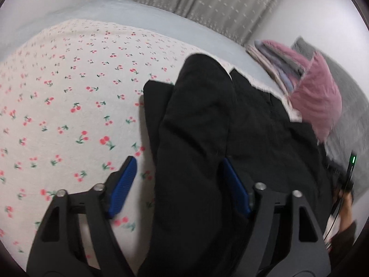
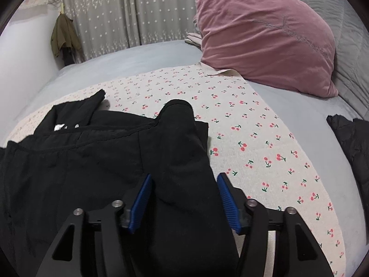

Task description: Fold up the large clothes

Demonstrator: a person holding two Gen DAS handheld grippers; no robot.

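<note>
Left tool (image 1: 177, 168) astride black garment (image 1: 196, 127), pads apart

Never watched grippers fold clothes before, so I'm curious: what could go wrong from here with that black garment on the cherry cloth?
The left gripper straddles the black garment edge with one pad over the cherry cloth; it might pinch the cloth too. The right gripper spans a thick fold and may catch only some layers.

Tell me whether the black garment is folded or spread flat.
Partly folded: the black garment lies in overlapping layers on the cherry-print cloth, not flat.
</note>
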